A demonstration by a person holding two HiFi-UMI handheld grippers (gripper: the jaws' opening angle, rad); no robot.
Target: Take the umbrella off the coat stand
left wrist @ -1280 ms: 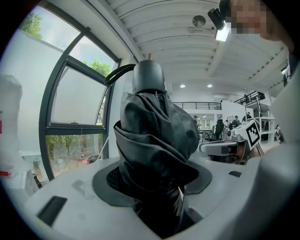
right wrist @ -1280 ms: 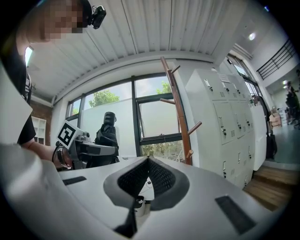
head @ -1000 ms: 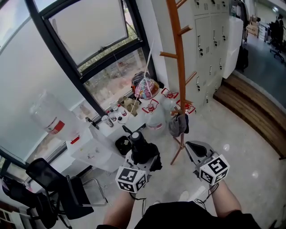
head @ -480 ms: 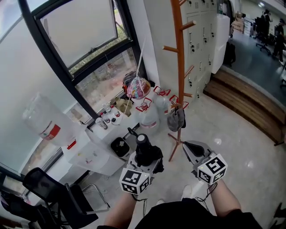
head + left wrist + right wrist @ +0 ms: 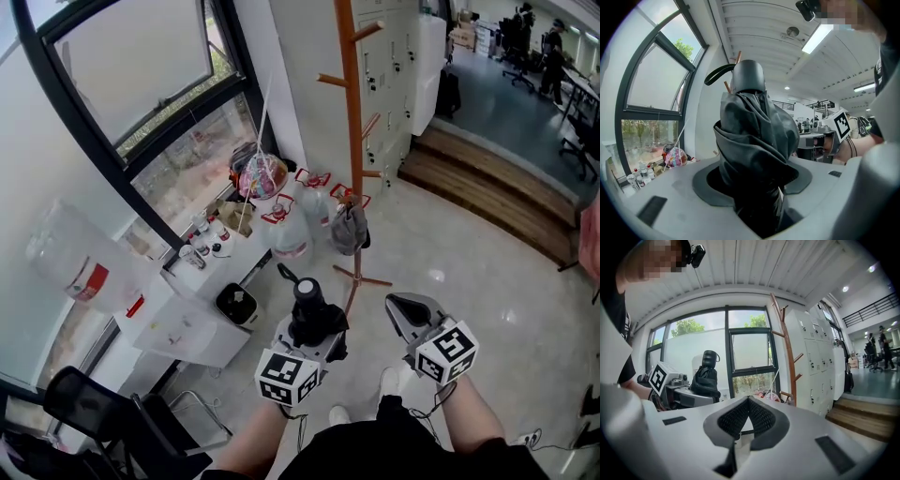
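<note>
A folded black umbrella point(image 5: 309, 317) stands upright between the jaws of my left gripper point(image 5: 311, 330), which is shut on it. Its rounded handle point(image 5: 748, 77) and wrist strap point up, and the crumpled canopy point(image 5: 754, 140) fills the left gripper view. The orange-brown coat stand point(image 5: 351, 141) rises ahead of both grippers, apart from them, with a grey cloth item point(image 5: 348, 230) hanging low on it. My right gripper point(image 5: 405, 309) is to the right of the umbrella, its ribbed pads point(image 5: 759, 417) touching at the tips with nothing between them. In the right gripper view the stand point(image 5: 788, 363) is right of centre.
A black-framed window point(image 5: 141, 141) and a white counter point(image 5: 183, 323) with bottles, a water jug point(image 5: 290, 242) and a colourful ball point(image 5: 262, 176) lie to the left. White lockers point(image 5: 394, 66) stand behind the coat stand. A wooden step point(image 5: 487, 192) and distant people are at right. Black chairs point(image 5: 94, 412) sit lower left.
In the head view the coat stand, window and counter have slid left and away, with more floor showing before the grippers. The umbrella stays in the left gripper; the right stays shut.
</note>
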